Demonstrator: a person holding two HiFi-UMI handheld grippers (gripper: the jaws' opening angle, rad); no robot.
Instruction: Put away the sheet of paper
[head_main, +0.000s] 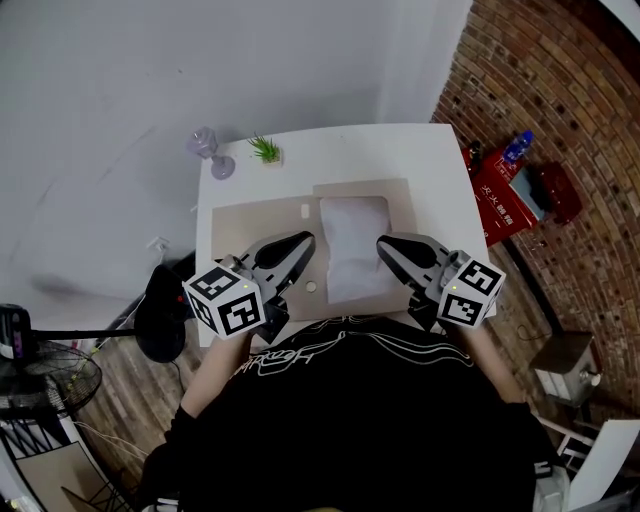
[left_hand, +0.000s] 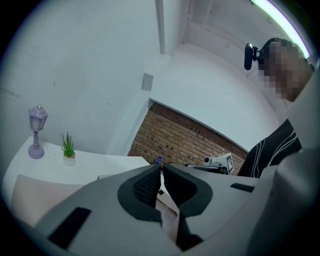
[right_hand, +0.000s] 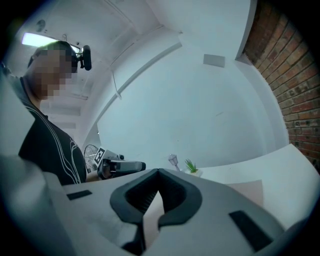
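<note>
A white sheet of paper (head_main: 353, 248) lies flat on an open beige folder (head_main: 250, 225) on the white table (head_main: 440, 170). My left gripper (head_main: 305, 240) hovers just left of the sheet, near its left edge, with its jaws shut and nothing between them. My right gripper (head_main: 383, 243) is just right of the sheet, also shut and empty. In the left gripper view the fingertips of the left gripper (left_hand: 161, 167) meet. In the right gripper view the tips of the right gripper (right_hand: 158, 172) also touch.
A lavender lamp figurine (head_main: 210, 150) and a small potted plant (head_main: 265, 150) stand at the table's far left corner. On the floor to the right are a red box (head_main: 505, 195) and a blue bottle (head_main: 517, 147). A fan (head_main: 40, 385) stands at lower left.
</note>
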